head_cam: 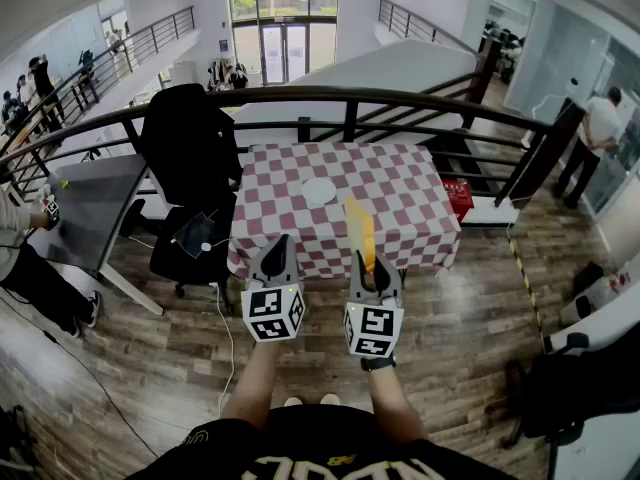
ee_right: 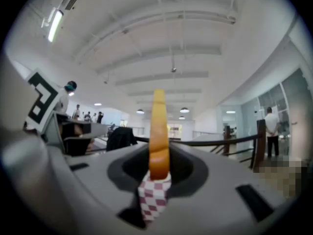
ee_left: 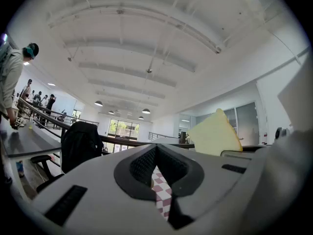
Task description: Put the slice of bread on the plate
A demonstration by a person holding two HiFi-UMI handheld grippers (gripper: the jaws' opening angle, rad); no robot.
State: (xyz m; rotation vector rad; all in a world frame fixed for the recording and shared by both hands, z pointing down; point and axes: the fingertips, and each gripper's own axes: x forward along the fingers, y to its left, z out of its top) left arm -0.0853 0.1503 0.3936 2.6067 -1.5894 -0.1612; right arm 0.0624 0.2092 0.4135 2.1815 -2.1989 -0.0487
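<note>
A slice of bread (head_cam: pixel 360 230) with a brown crust stands on edge between the jaws of my right gripper (head_cam: pixel 373 268), which is shut on its lower end. In the right gripper view the bread (ee_right: pixel 159 131) rises edge-on from the right gripper (ee_right: pixel 159 166). My left gripper (head_cam: pixel 279 256) hangs beside it to the left, jaws together and empty. The left gripper (ee_left: pixel 156 153) sees the bread (ee_left: pixel 215 133) off to its right. A small white plate (head_cam: pixel 318 190) lies in the middle of the red-and-white checked table (head_cam: pixel 400 198), beyond both grippers.
A black chair draped with a dark jacket (head_cam: pixel 190 148) stands at the table's left corner. A dark railing (head_cam: pixel 350 96) runs behind the table. A grey table (head_cam: pixel 95 203) is at the left, a red crate (head_cam: pixel 458 198) at the right, and a person (head_cam: pixel 598 138) at the far right.
</note>
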